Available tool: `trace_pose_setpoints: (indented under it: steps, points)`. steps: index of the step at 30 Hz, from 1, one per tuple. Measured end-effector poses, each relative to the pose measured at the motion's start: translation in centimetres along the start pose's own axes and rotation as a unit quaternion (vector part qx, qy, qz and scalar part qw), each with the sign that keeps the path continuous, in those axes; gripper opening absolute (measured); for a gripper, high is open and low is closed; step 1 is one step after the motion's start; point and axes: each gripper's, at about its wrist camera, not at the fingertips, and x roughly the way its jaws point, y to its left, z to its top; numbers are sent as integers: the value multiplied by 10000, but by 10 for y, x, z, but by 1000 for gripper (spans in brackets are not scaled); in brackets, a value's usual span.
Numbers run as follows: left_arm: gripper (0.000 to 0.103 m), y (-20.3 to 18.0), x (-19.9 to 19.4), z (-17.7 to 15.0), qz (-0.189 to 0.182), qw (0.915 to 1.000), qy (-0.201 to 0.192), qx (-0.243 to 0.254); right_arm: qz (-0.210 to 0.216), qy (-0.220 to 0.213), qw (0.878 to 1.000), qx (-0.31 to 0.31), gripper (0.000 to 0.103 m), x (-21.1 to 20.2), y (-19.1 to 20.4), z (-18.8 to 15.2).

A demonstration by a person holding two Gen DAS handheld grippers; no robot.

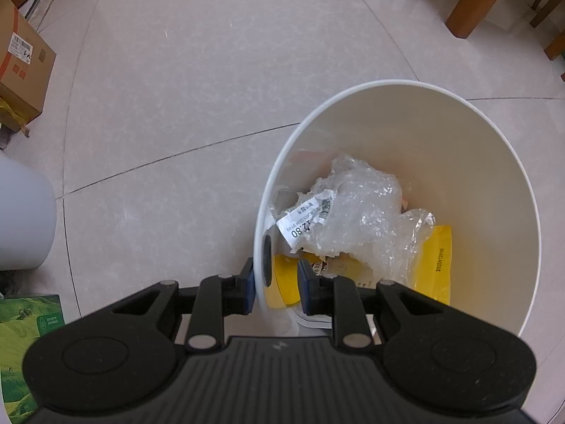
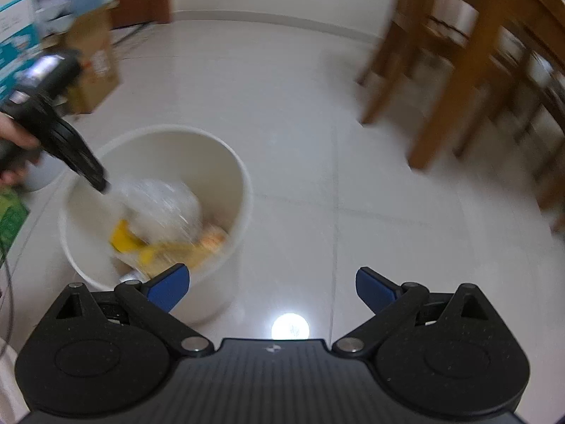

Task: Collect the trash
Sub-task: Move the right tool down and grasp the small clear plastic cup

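A white bin (image 1: pixel 494 190) stands on the tiled floor, holding crumpled clear plastic (image 1: pixel 360 208) with a torn price label (image 1: pixel 305 222) and a yellow packet (image 1: pixel 436 261). My left gripper (image 1: pixel 275 291) straddles the bin's near rim, one blue pad outside against the wall, the other inside with a small gap to it; its jaws stand narrowly open. In the right wrist view the same bin (image 2: pixel 233 190) sits lower left, blurred, with the left gripper (image 2: pixel 103 186) at its rim, held by a hand (image 2: pixel 14 141). My right gripper (image 2: pixel 272 288) is wide open and empty over bare floor.
Cardboard boxes (image 1: pixel 24 60) stand at the far left, a pale round container (image 1: pixel 24 219) and a green carton (image 1: pixel 24 346) at the near left. Wooden chair and table legs (image 2: pixel 455 81) rise at the right. A light glare (image 2: pixel 290 327) marks the floor.
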Motion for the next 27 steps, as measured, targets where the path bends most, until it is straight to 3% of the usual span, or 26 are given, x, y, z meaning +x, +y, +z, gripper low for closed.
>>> trace_pose_setpoints:
  steps: [7, 13, 19, 27]
  points:
    - [21, 3, 1, -1, -35, 10000, 4, -27, -703, 465, 9913, 1013, 102, 51, -51, -109]
    - [21, 1, 1, 0, 19, 10000, 32, 13, -1151, 1303, 9630, 2059, 100, 110, -93, -190]
    - [21, 2, 1, -1, -22, 10000, 14, 13, -1163, 1584, 9527, 2320, 92, 140, -109, -226]
    - [21, -1, 2, -2, 32, 10000, 9, 43, -1024, 1862, 9344, 2860, 81, 175, -129, -248]
